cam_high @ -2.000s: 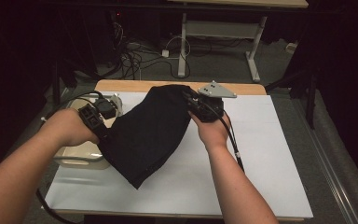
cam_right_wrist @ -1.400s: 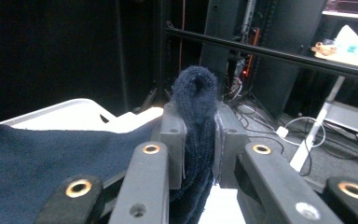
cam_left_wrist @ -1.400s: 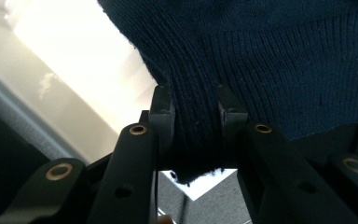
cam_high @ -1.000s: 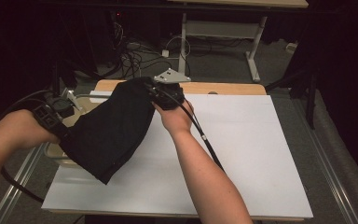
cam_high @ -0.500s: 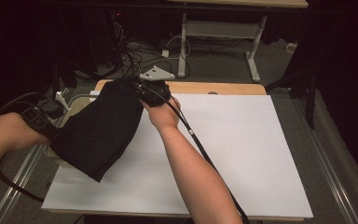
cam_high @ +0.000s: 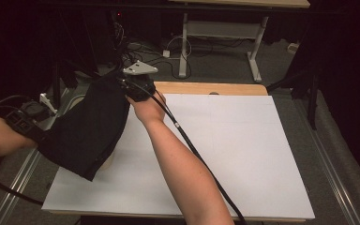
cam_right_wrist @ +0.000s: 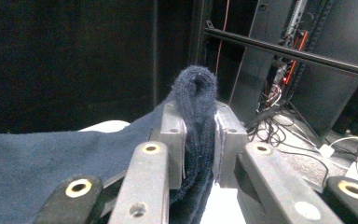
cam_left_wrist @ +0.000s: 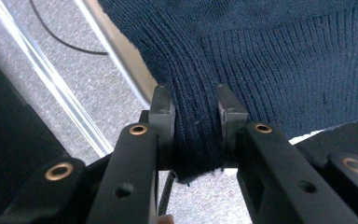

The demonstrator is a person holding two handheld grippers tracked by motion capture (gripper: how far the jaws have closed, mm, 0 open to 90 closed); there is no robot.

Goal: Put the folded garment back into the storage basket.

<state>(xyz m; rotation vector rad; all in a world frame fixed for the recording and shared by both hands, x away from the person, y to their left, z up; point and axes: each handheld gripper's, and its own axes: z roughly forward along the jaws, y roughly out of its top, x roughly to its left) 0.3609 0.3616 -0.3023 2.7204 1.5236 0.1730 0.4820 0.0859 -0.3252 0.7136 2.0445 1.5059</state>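
Both grippers pinch 1 dark blue knitted garment [cam_high: 86, 129]. Right gripper [cam_high: 138, 86], near the desk's far-left corner, has its 2 jaws pressed onto a bunched fold of knit that bulges above the pads [cam_right_wrist: 173, 135] in the right gripper view. Left gripper [cam_high: 30, 119], off the desk's left edge, clamps the ribbed hem between its pads [cam_left_wrist: 162, 112] in the left gripper view.

Between them the garment hangs as a slanted sheet — over the desk's left edge and the left part of the white sheet [cam_high: 234, 150] that covers the desk [cam_high: 206, 87]. Its lower corner droops above the sheet's left side; whether it touches is hard to tell.

A pale rounded thing [cam_high: 107, 161] peeks out under the cloth at the left edge — perhaps a container, its inside hidden by the garment. The right forearm [cam_high: 183, 164] crosses the sheet diagonally, with the gripper's black cable [cam_high: 192, 150] beside it. Beyond the far edge stand a white table frame [cam_high: 220, 35] and loose cables [cam_high: 168, 51] on grey carpet. A metal rail [cam_high: 14, 197] runs along the left side.
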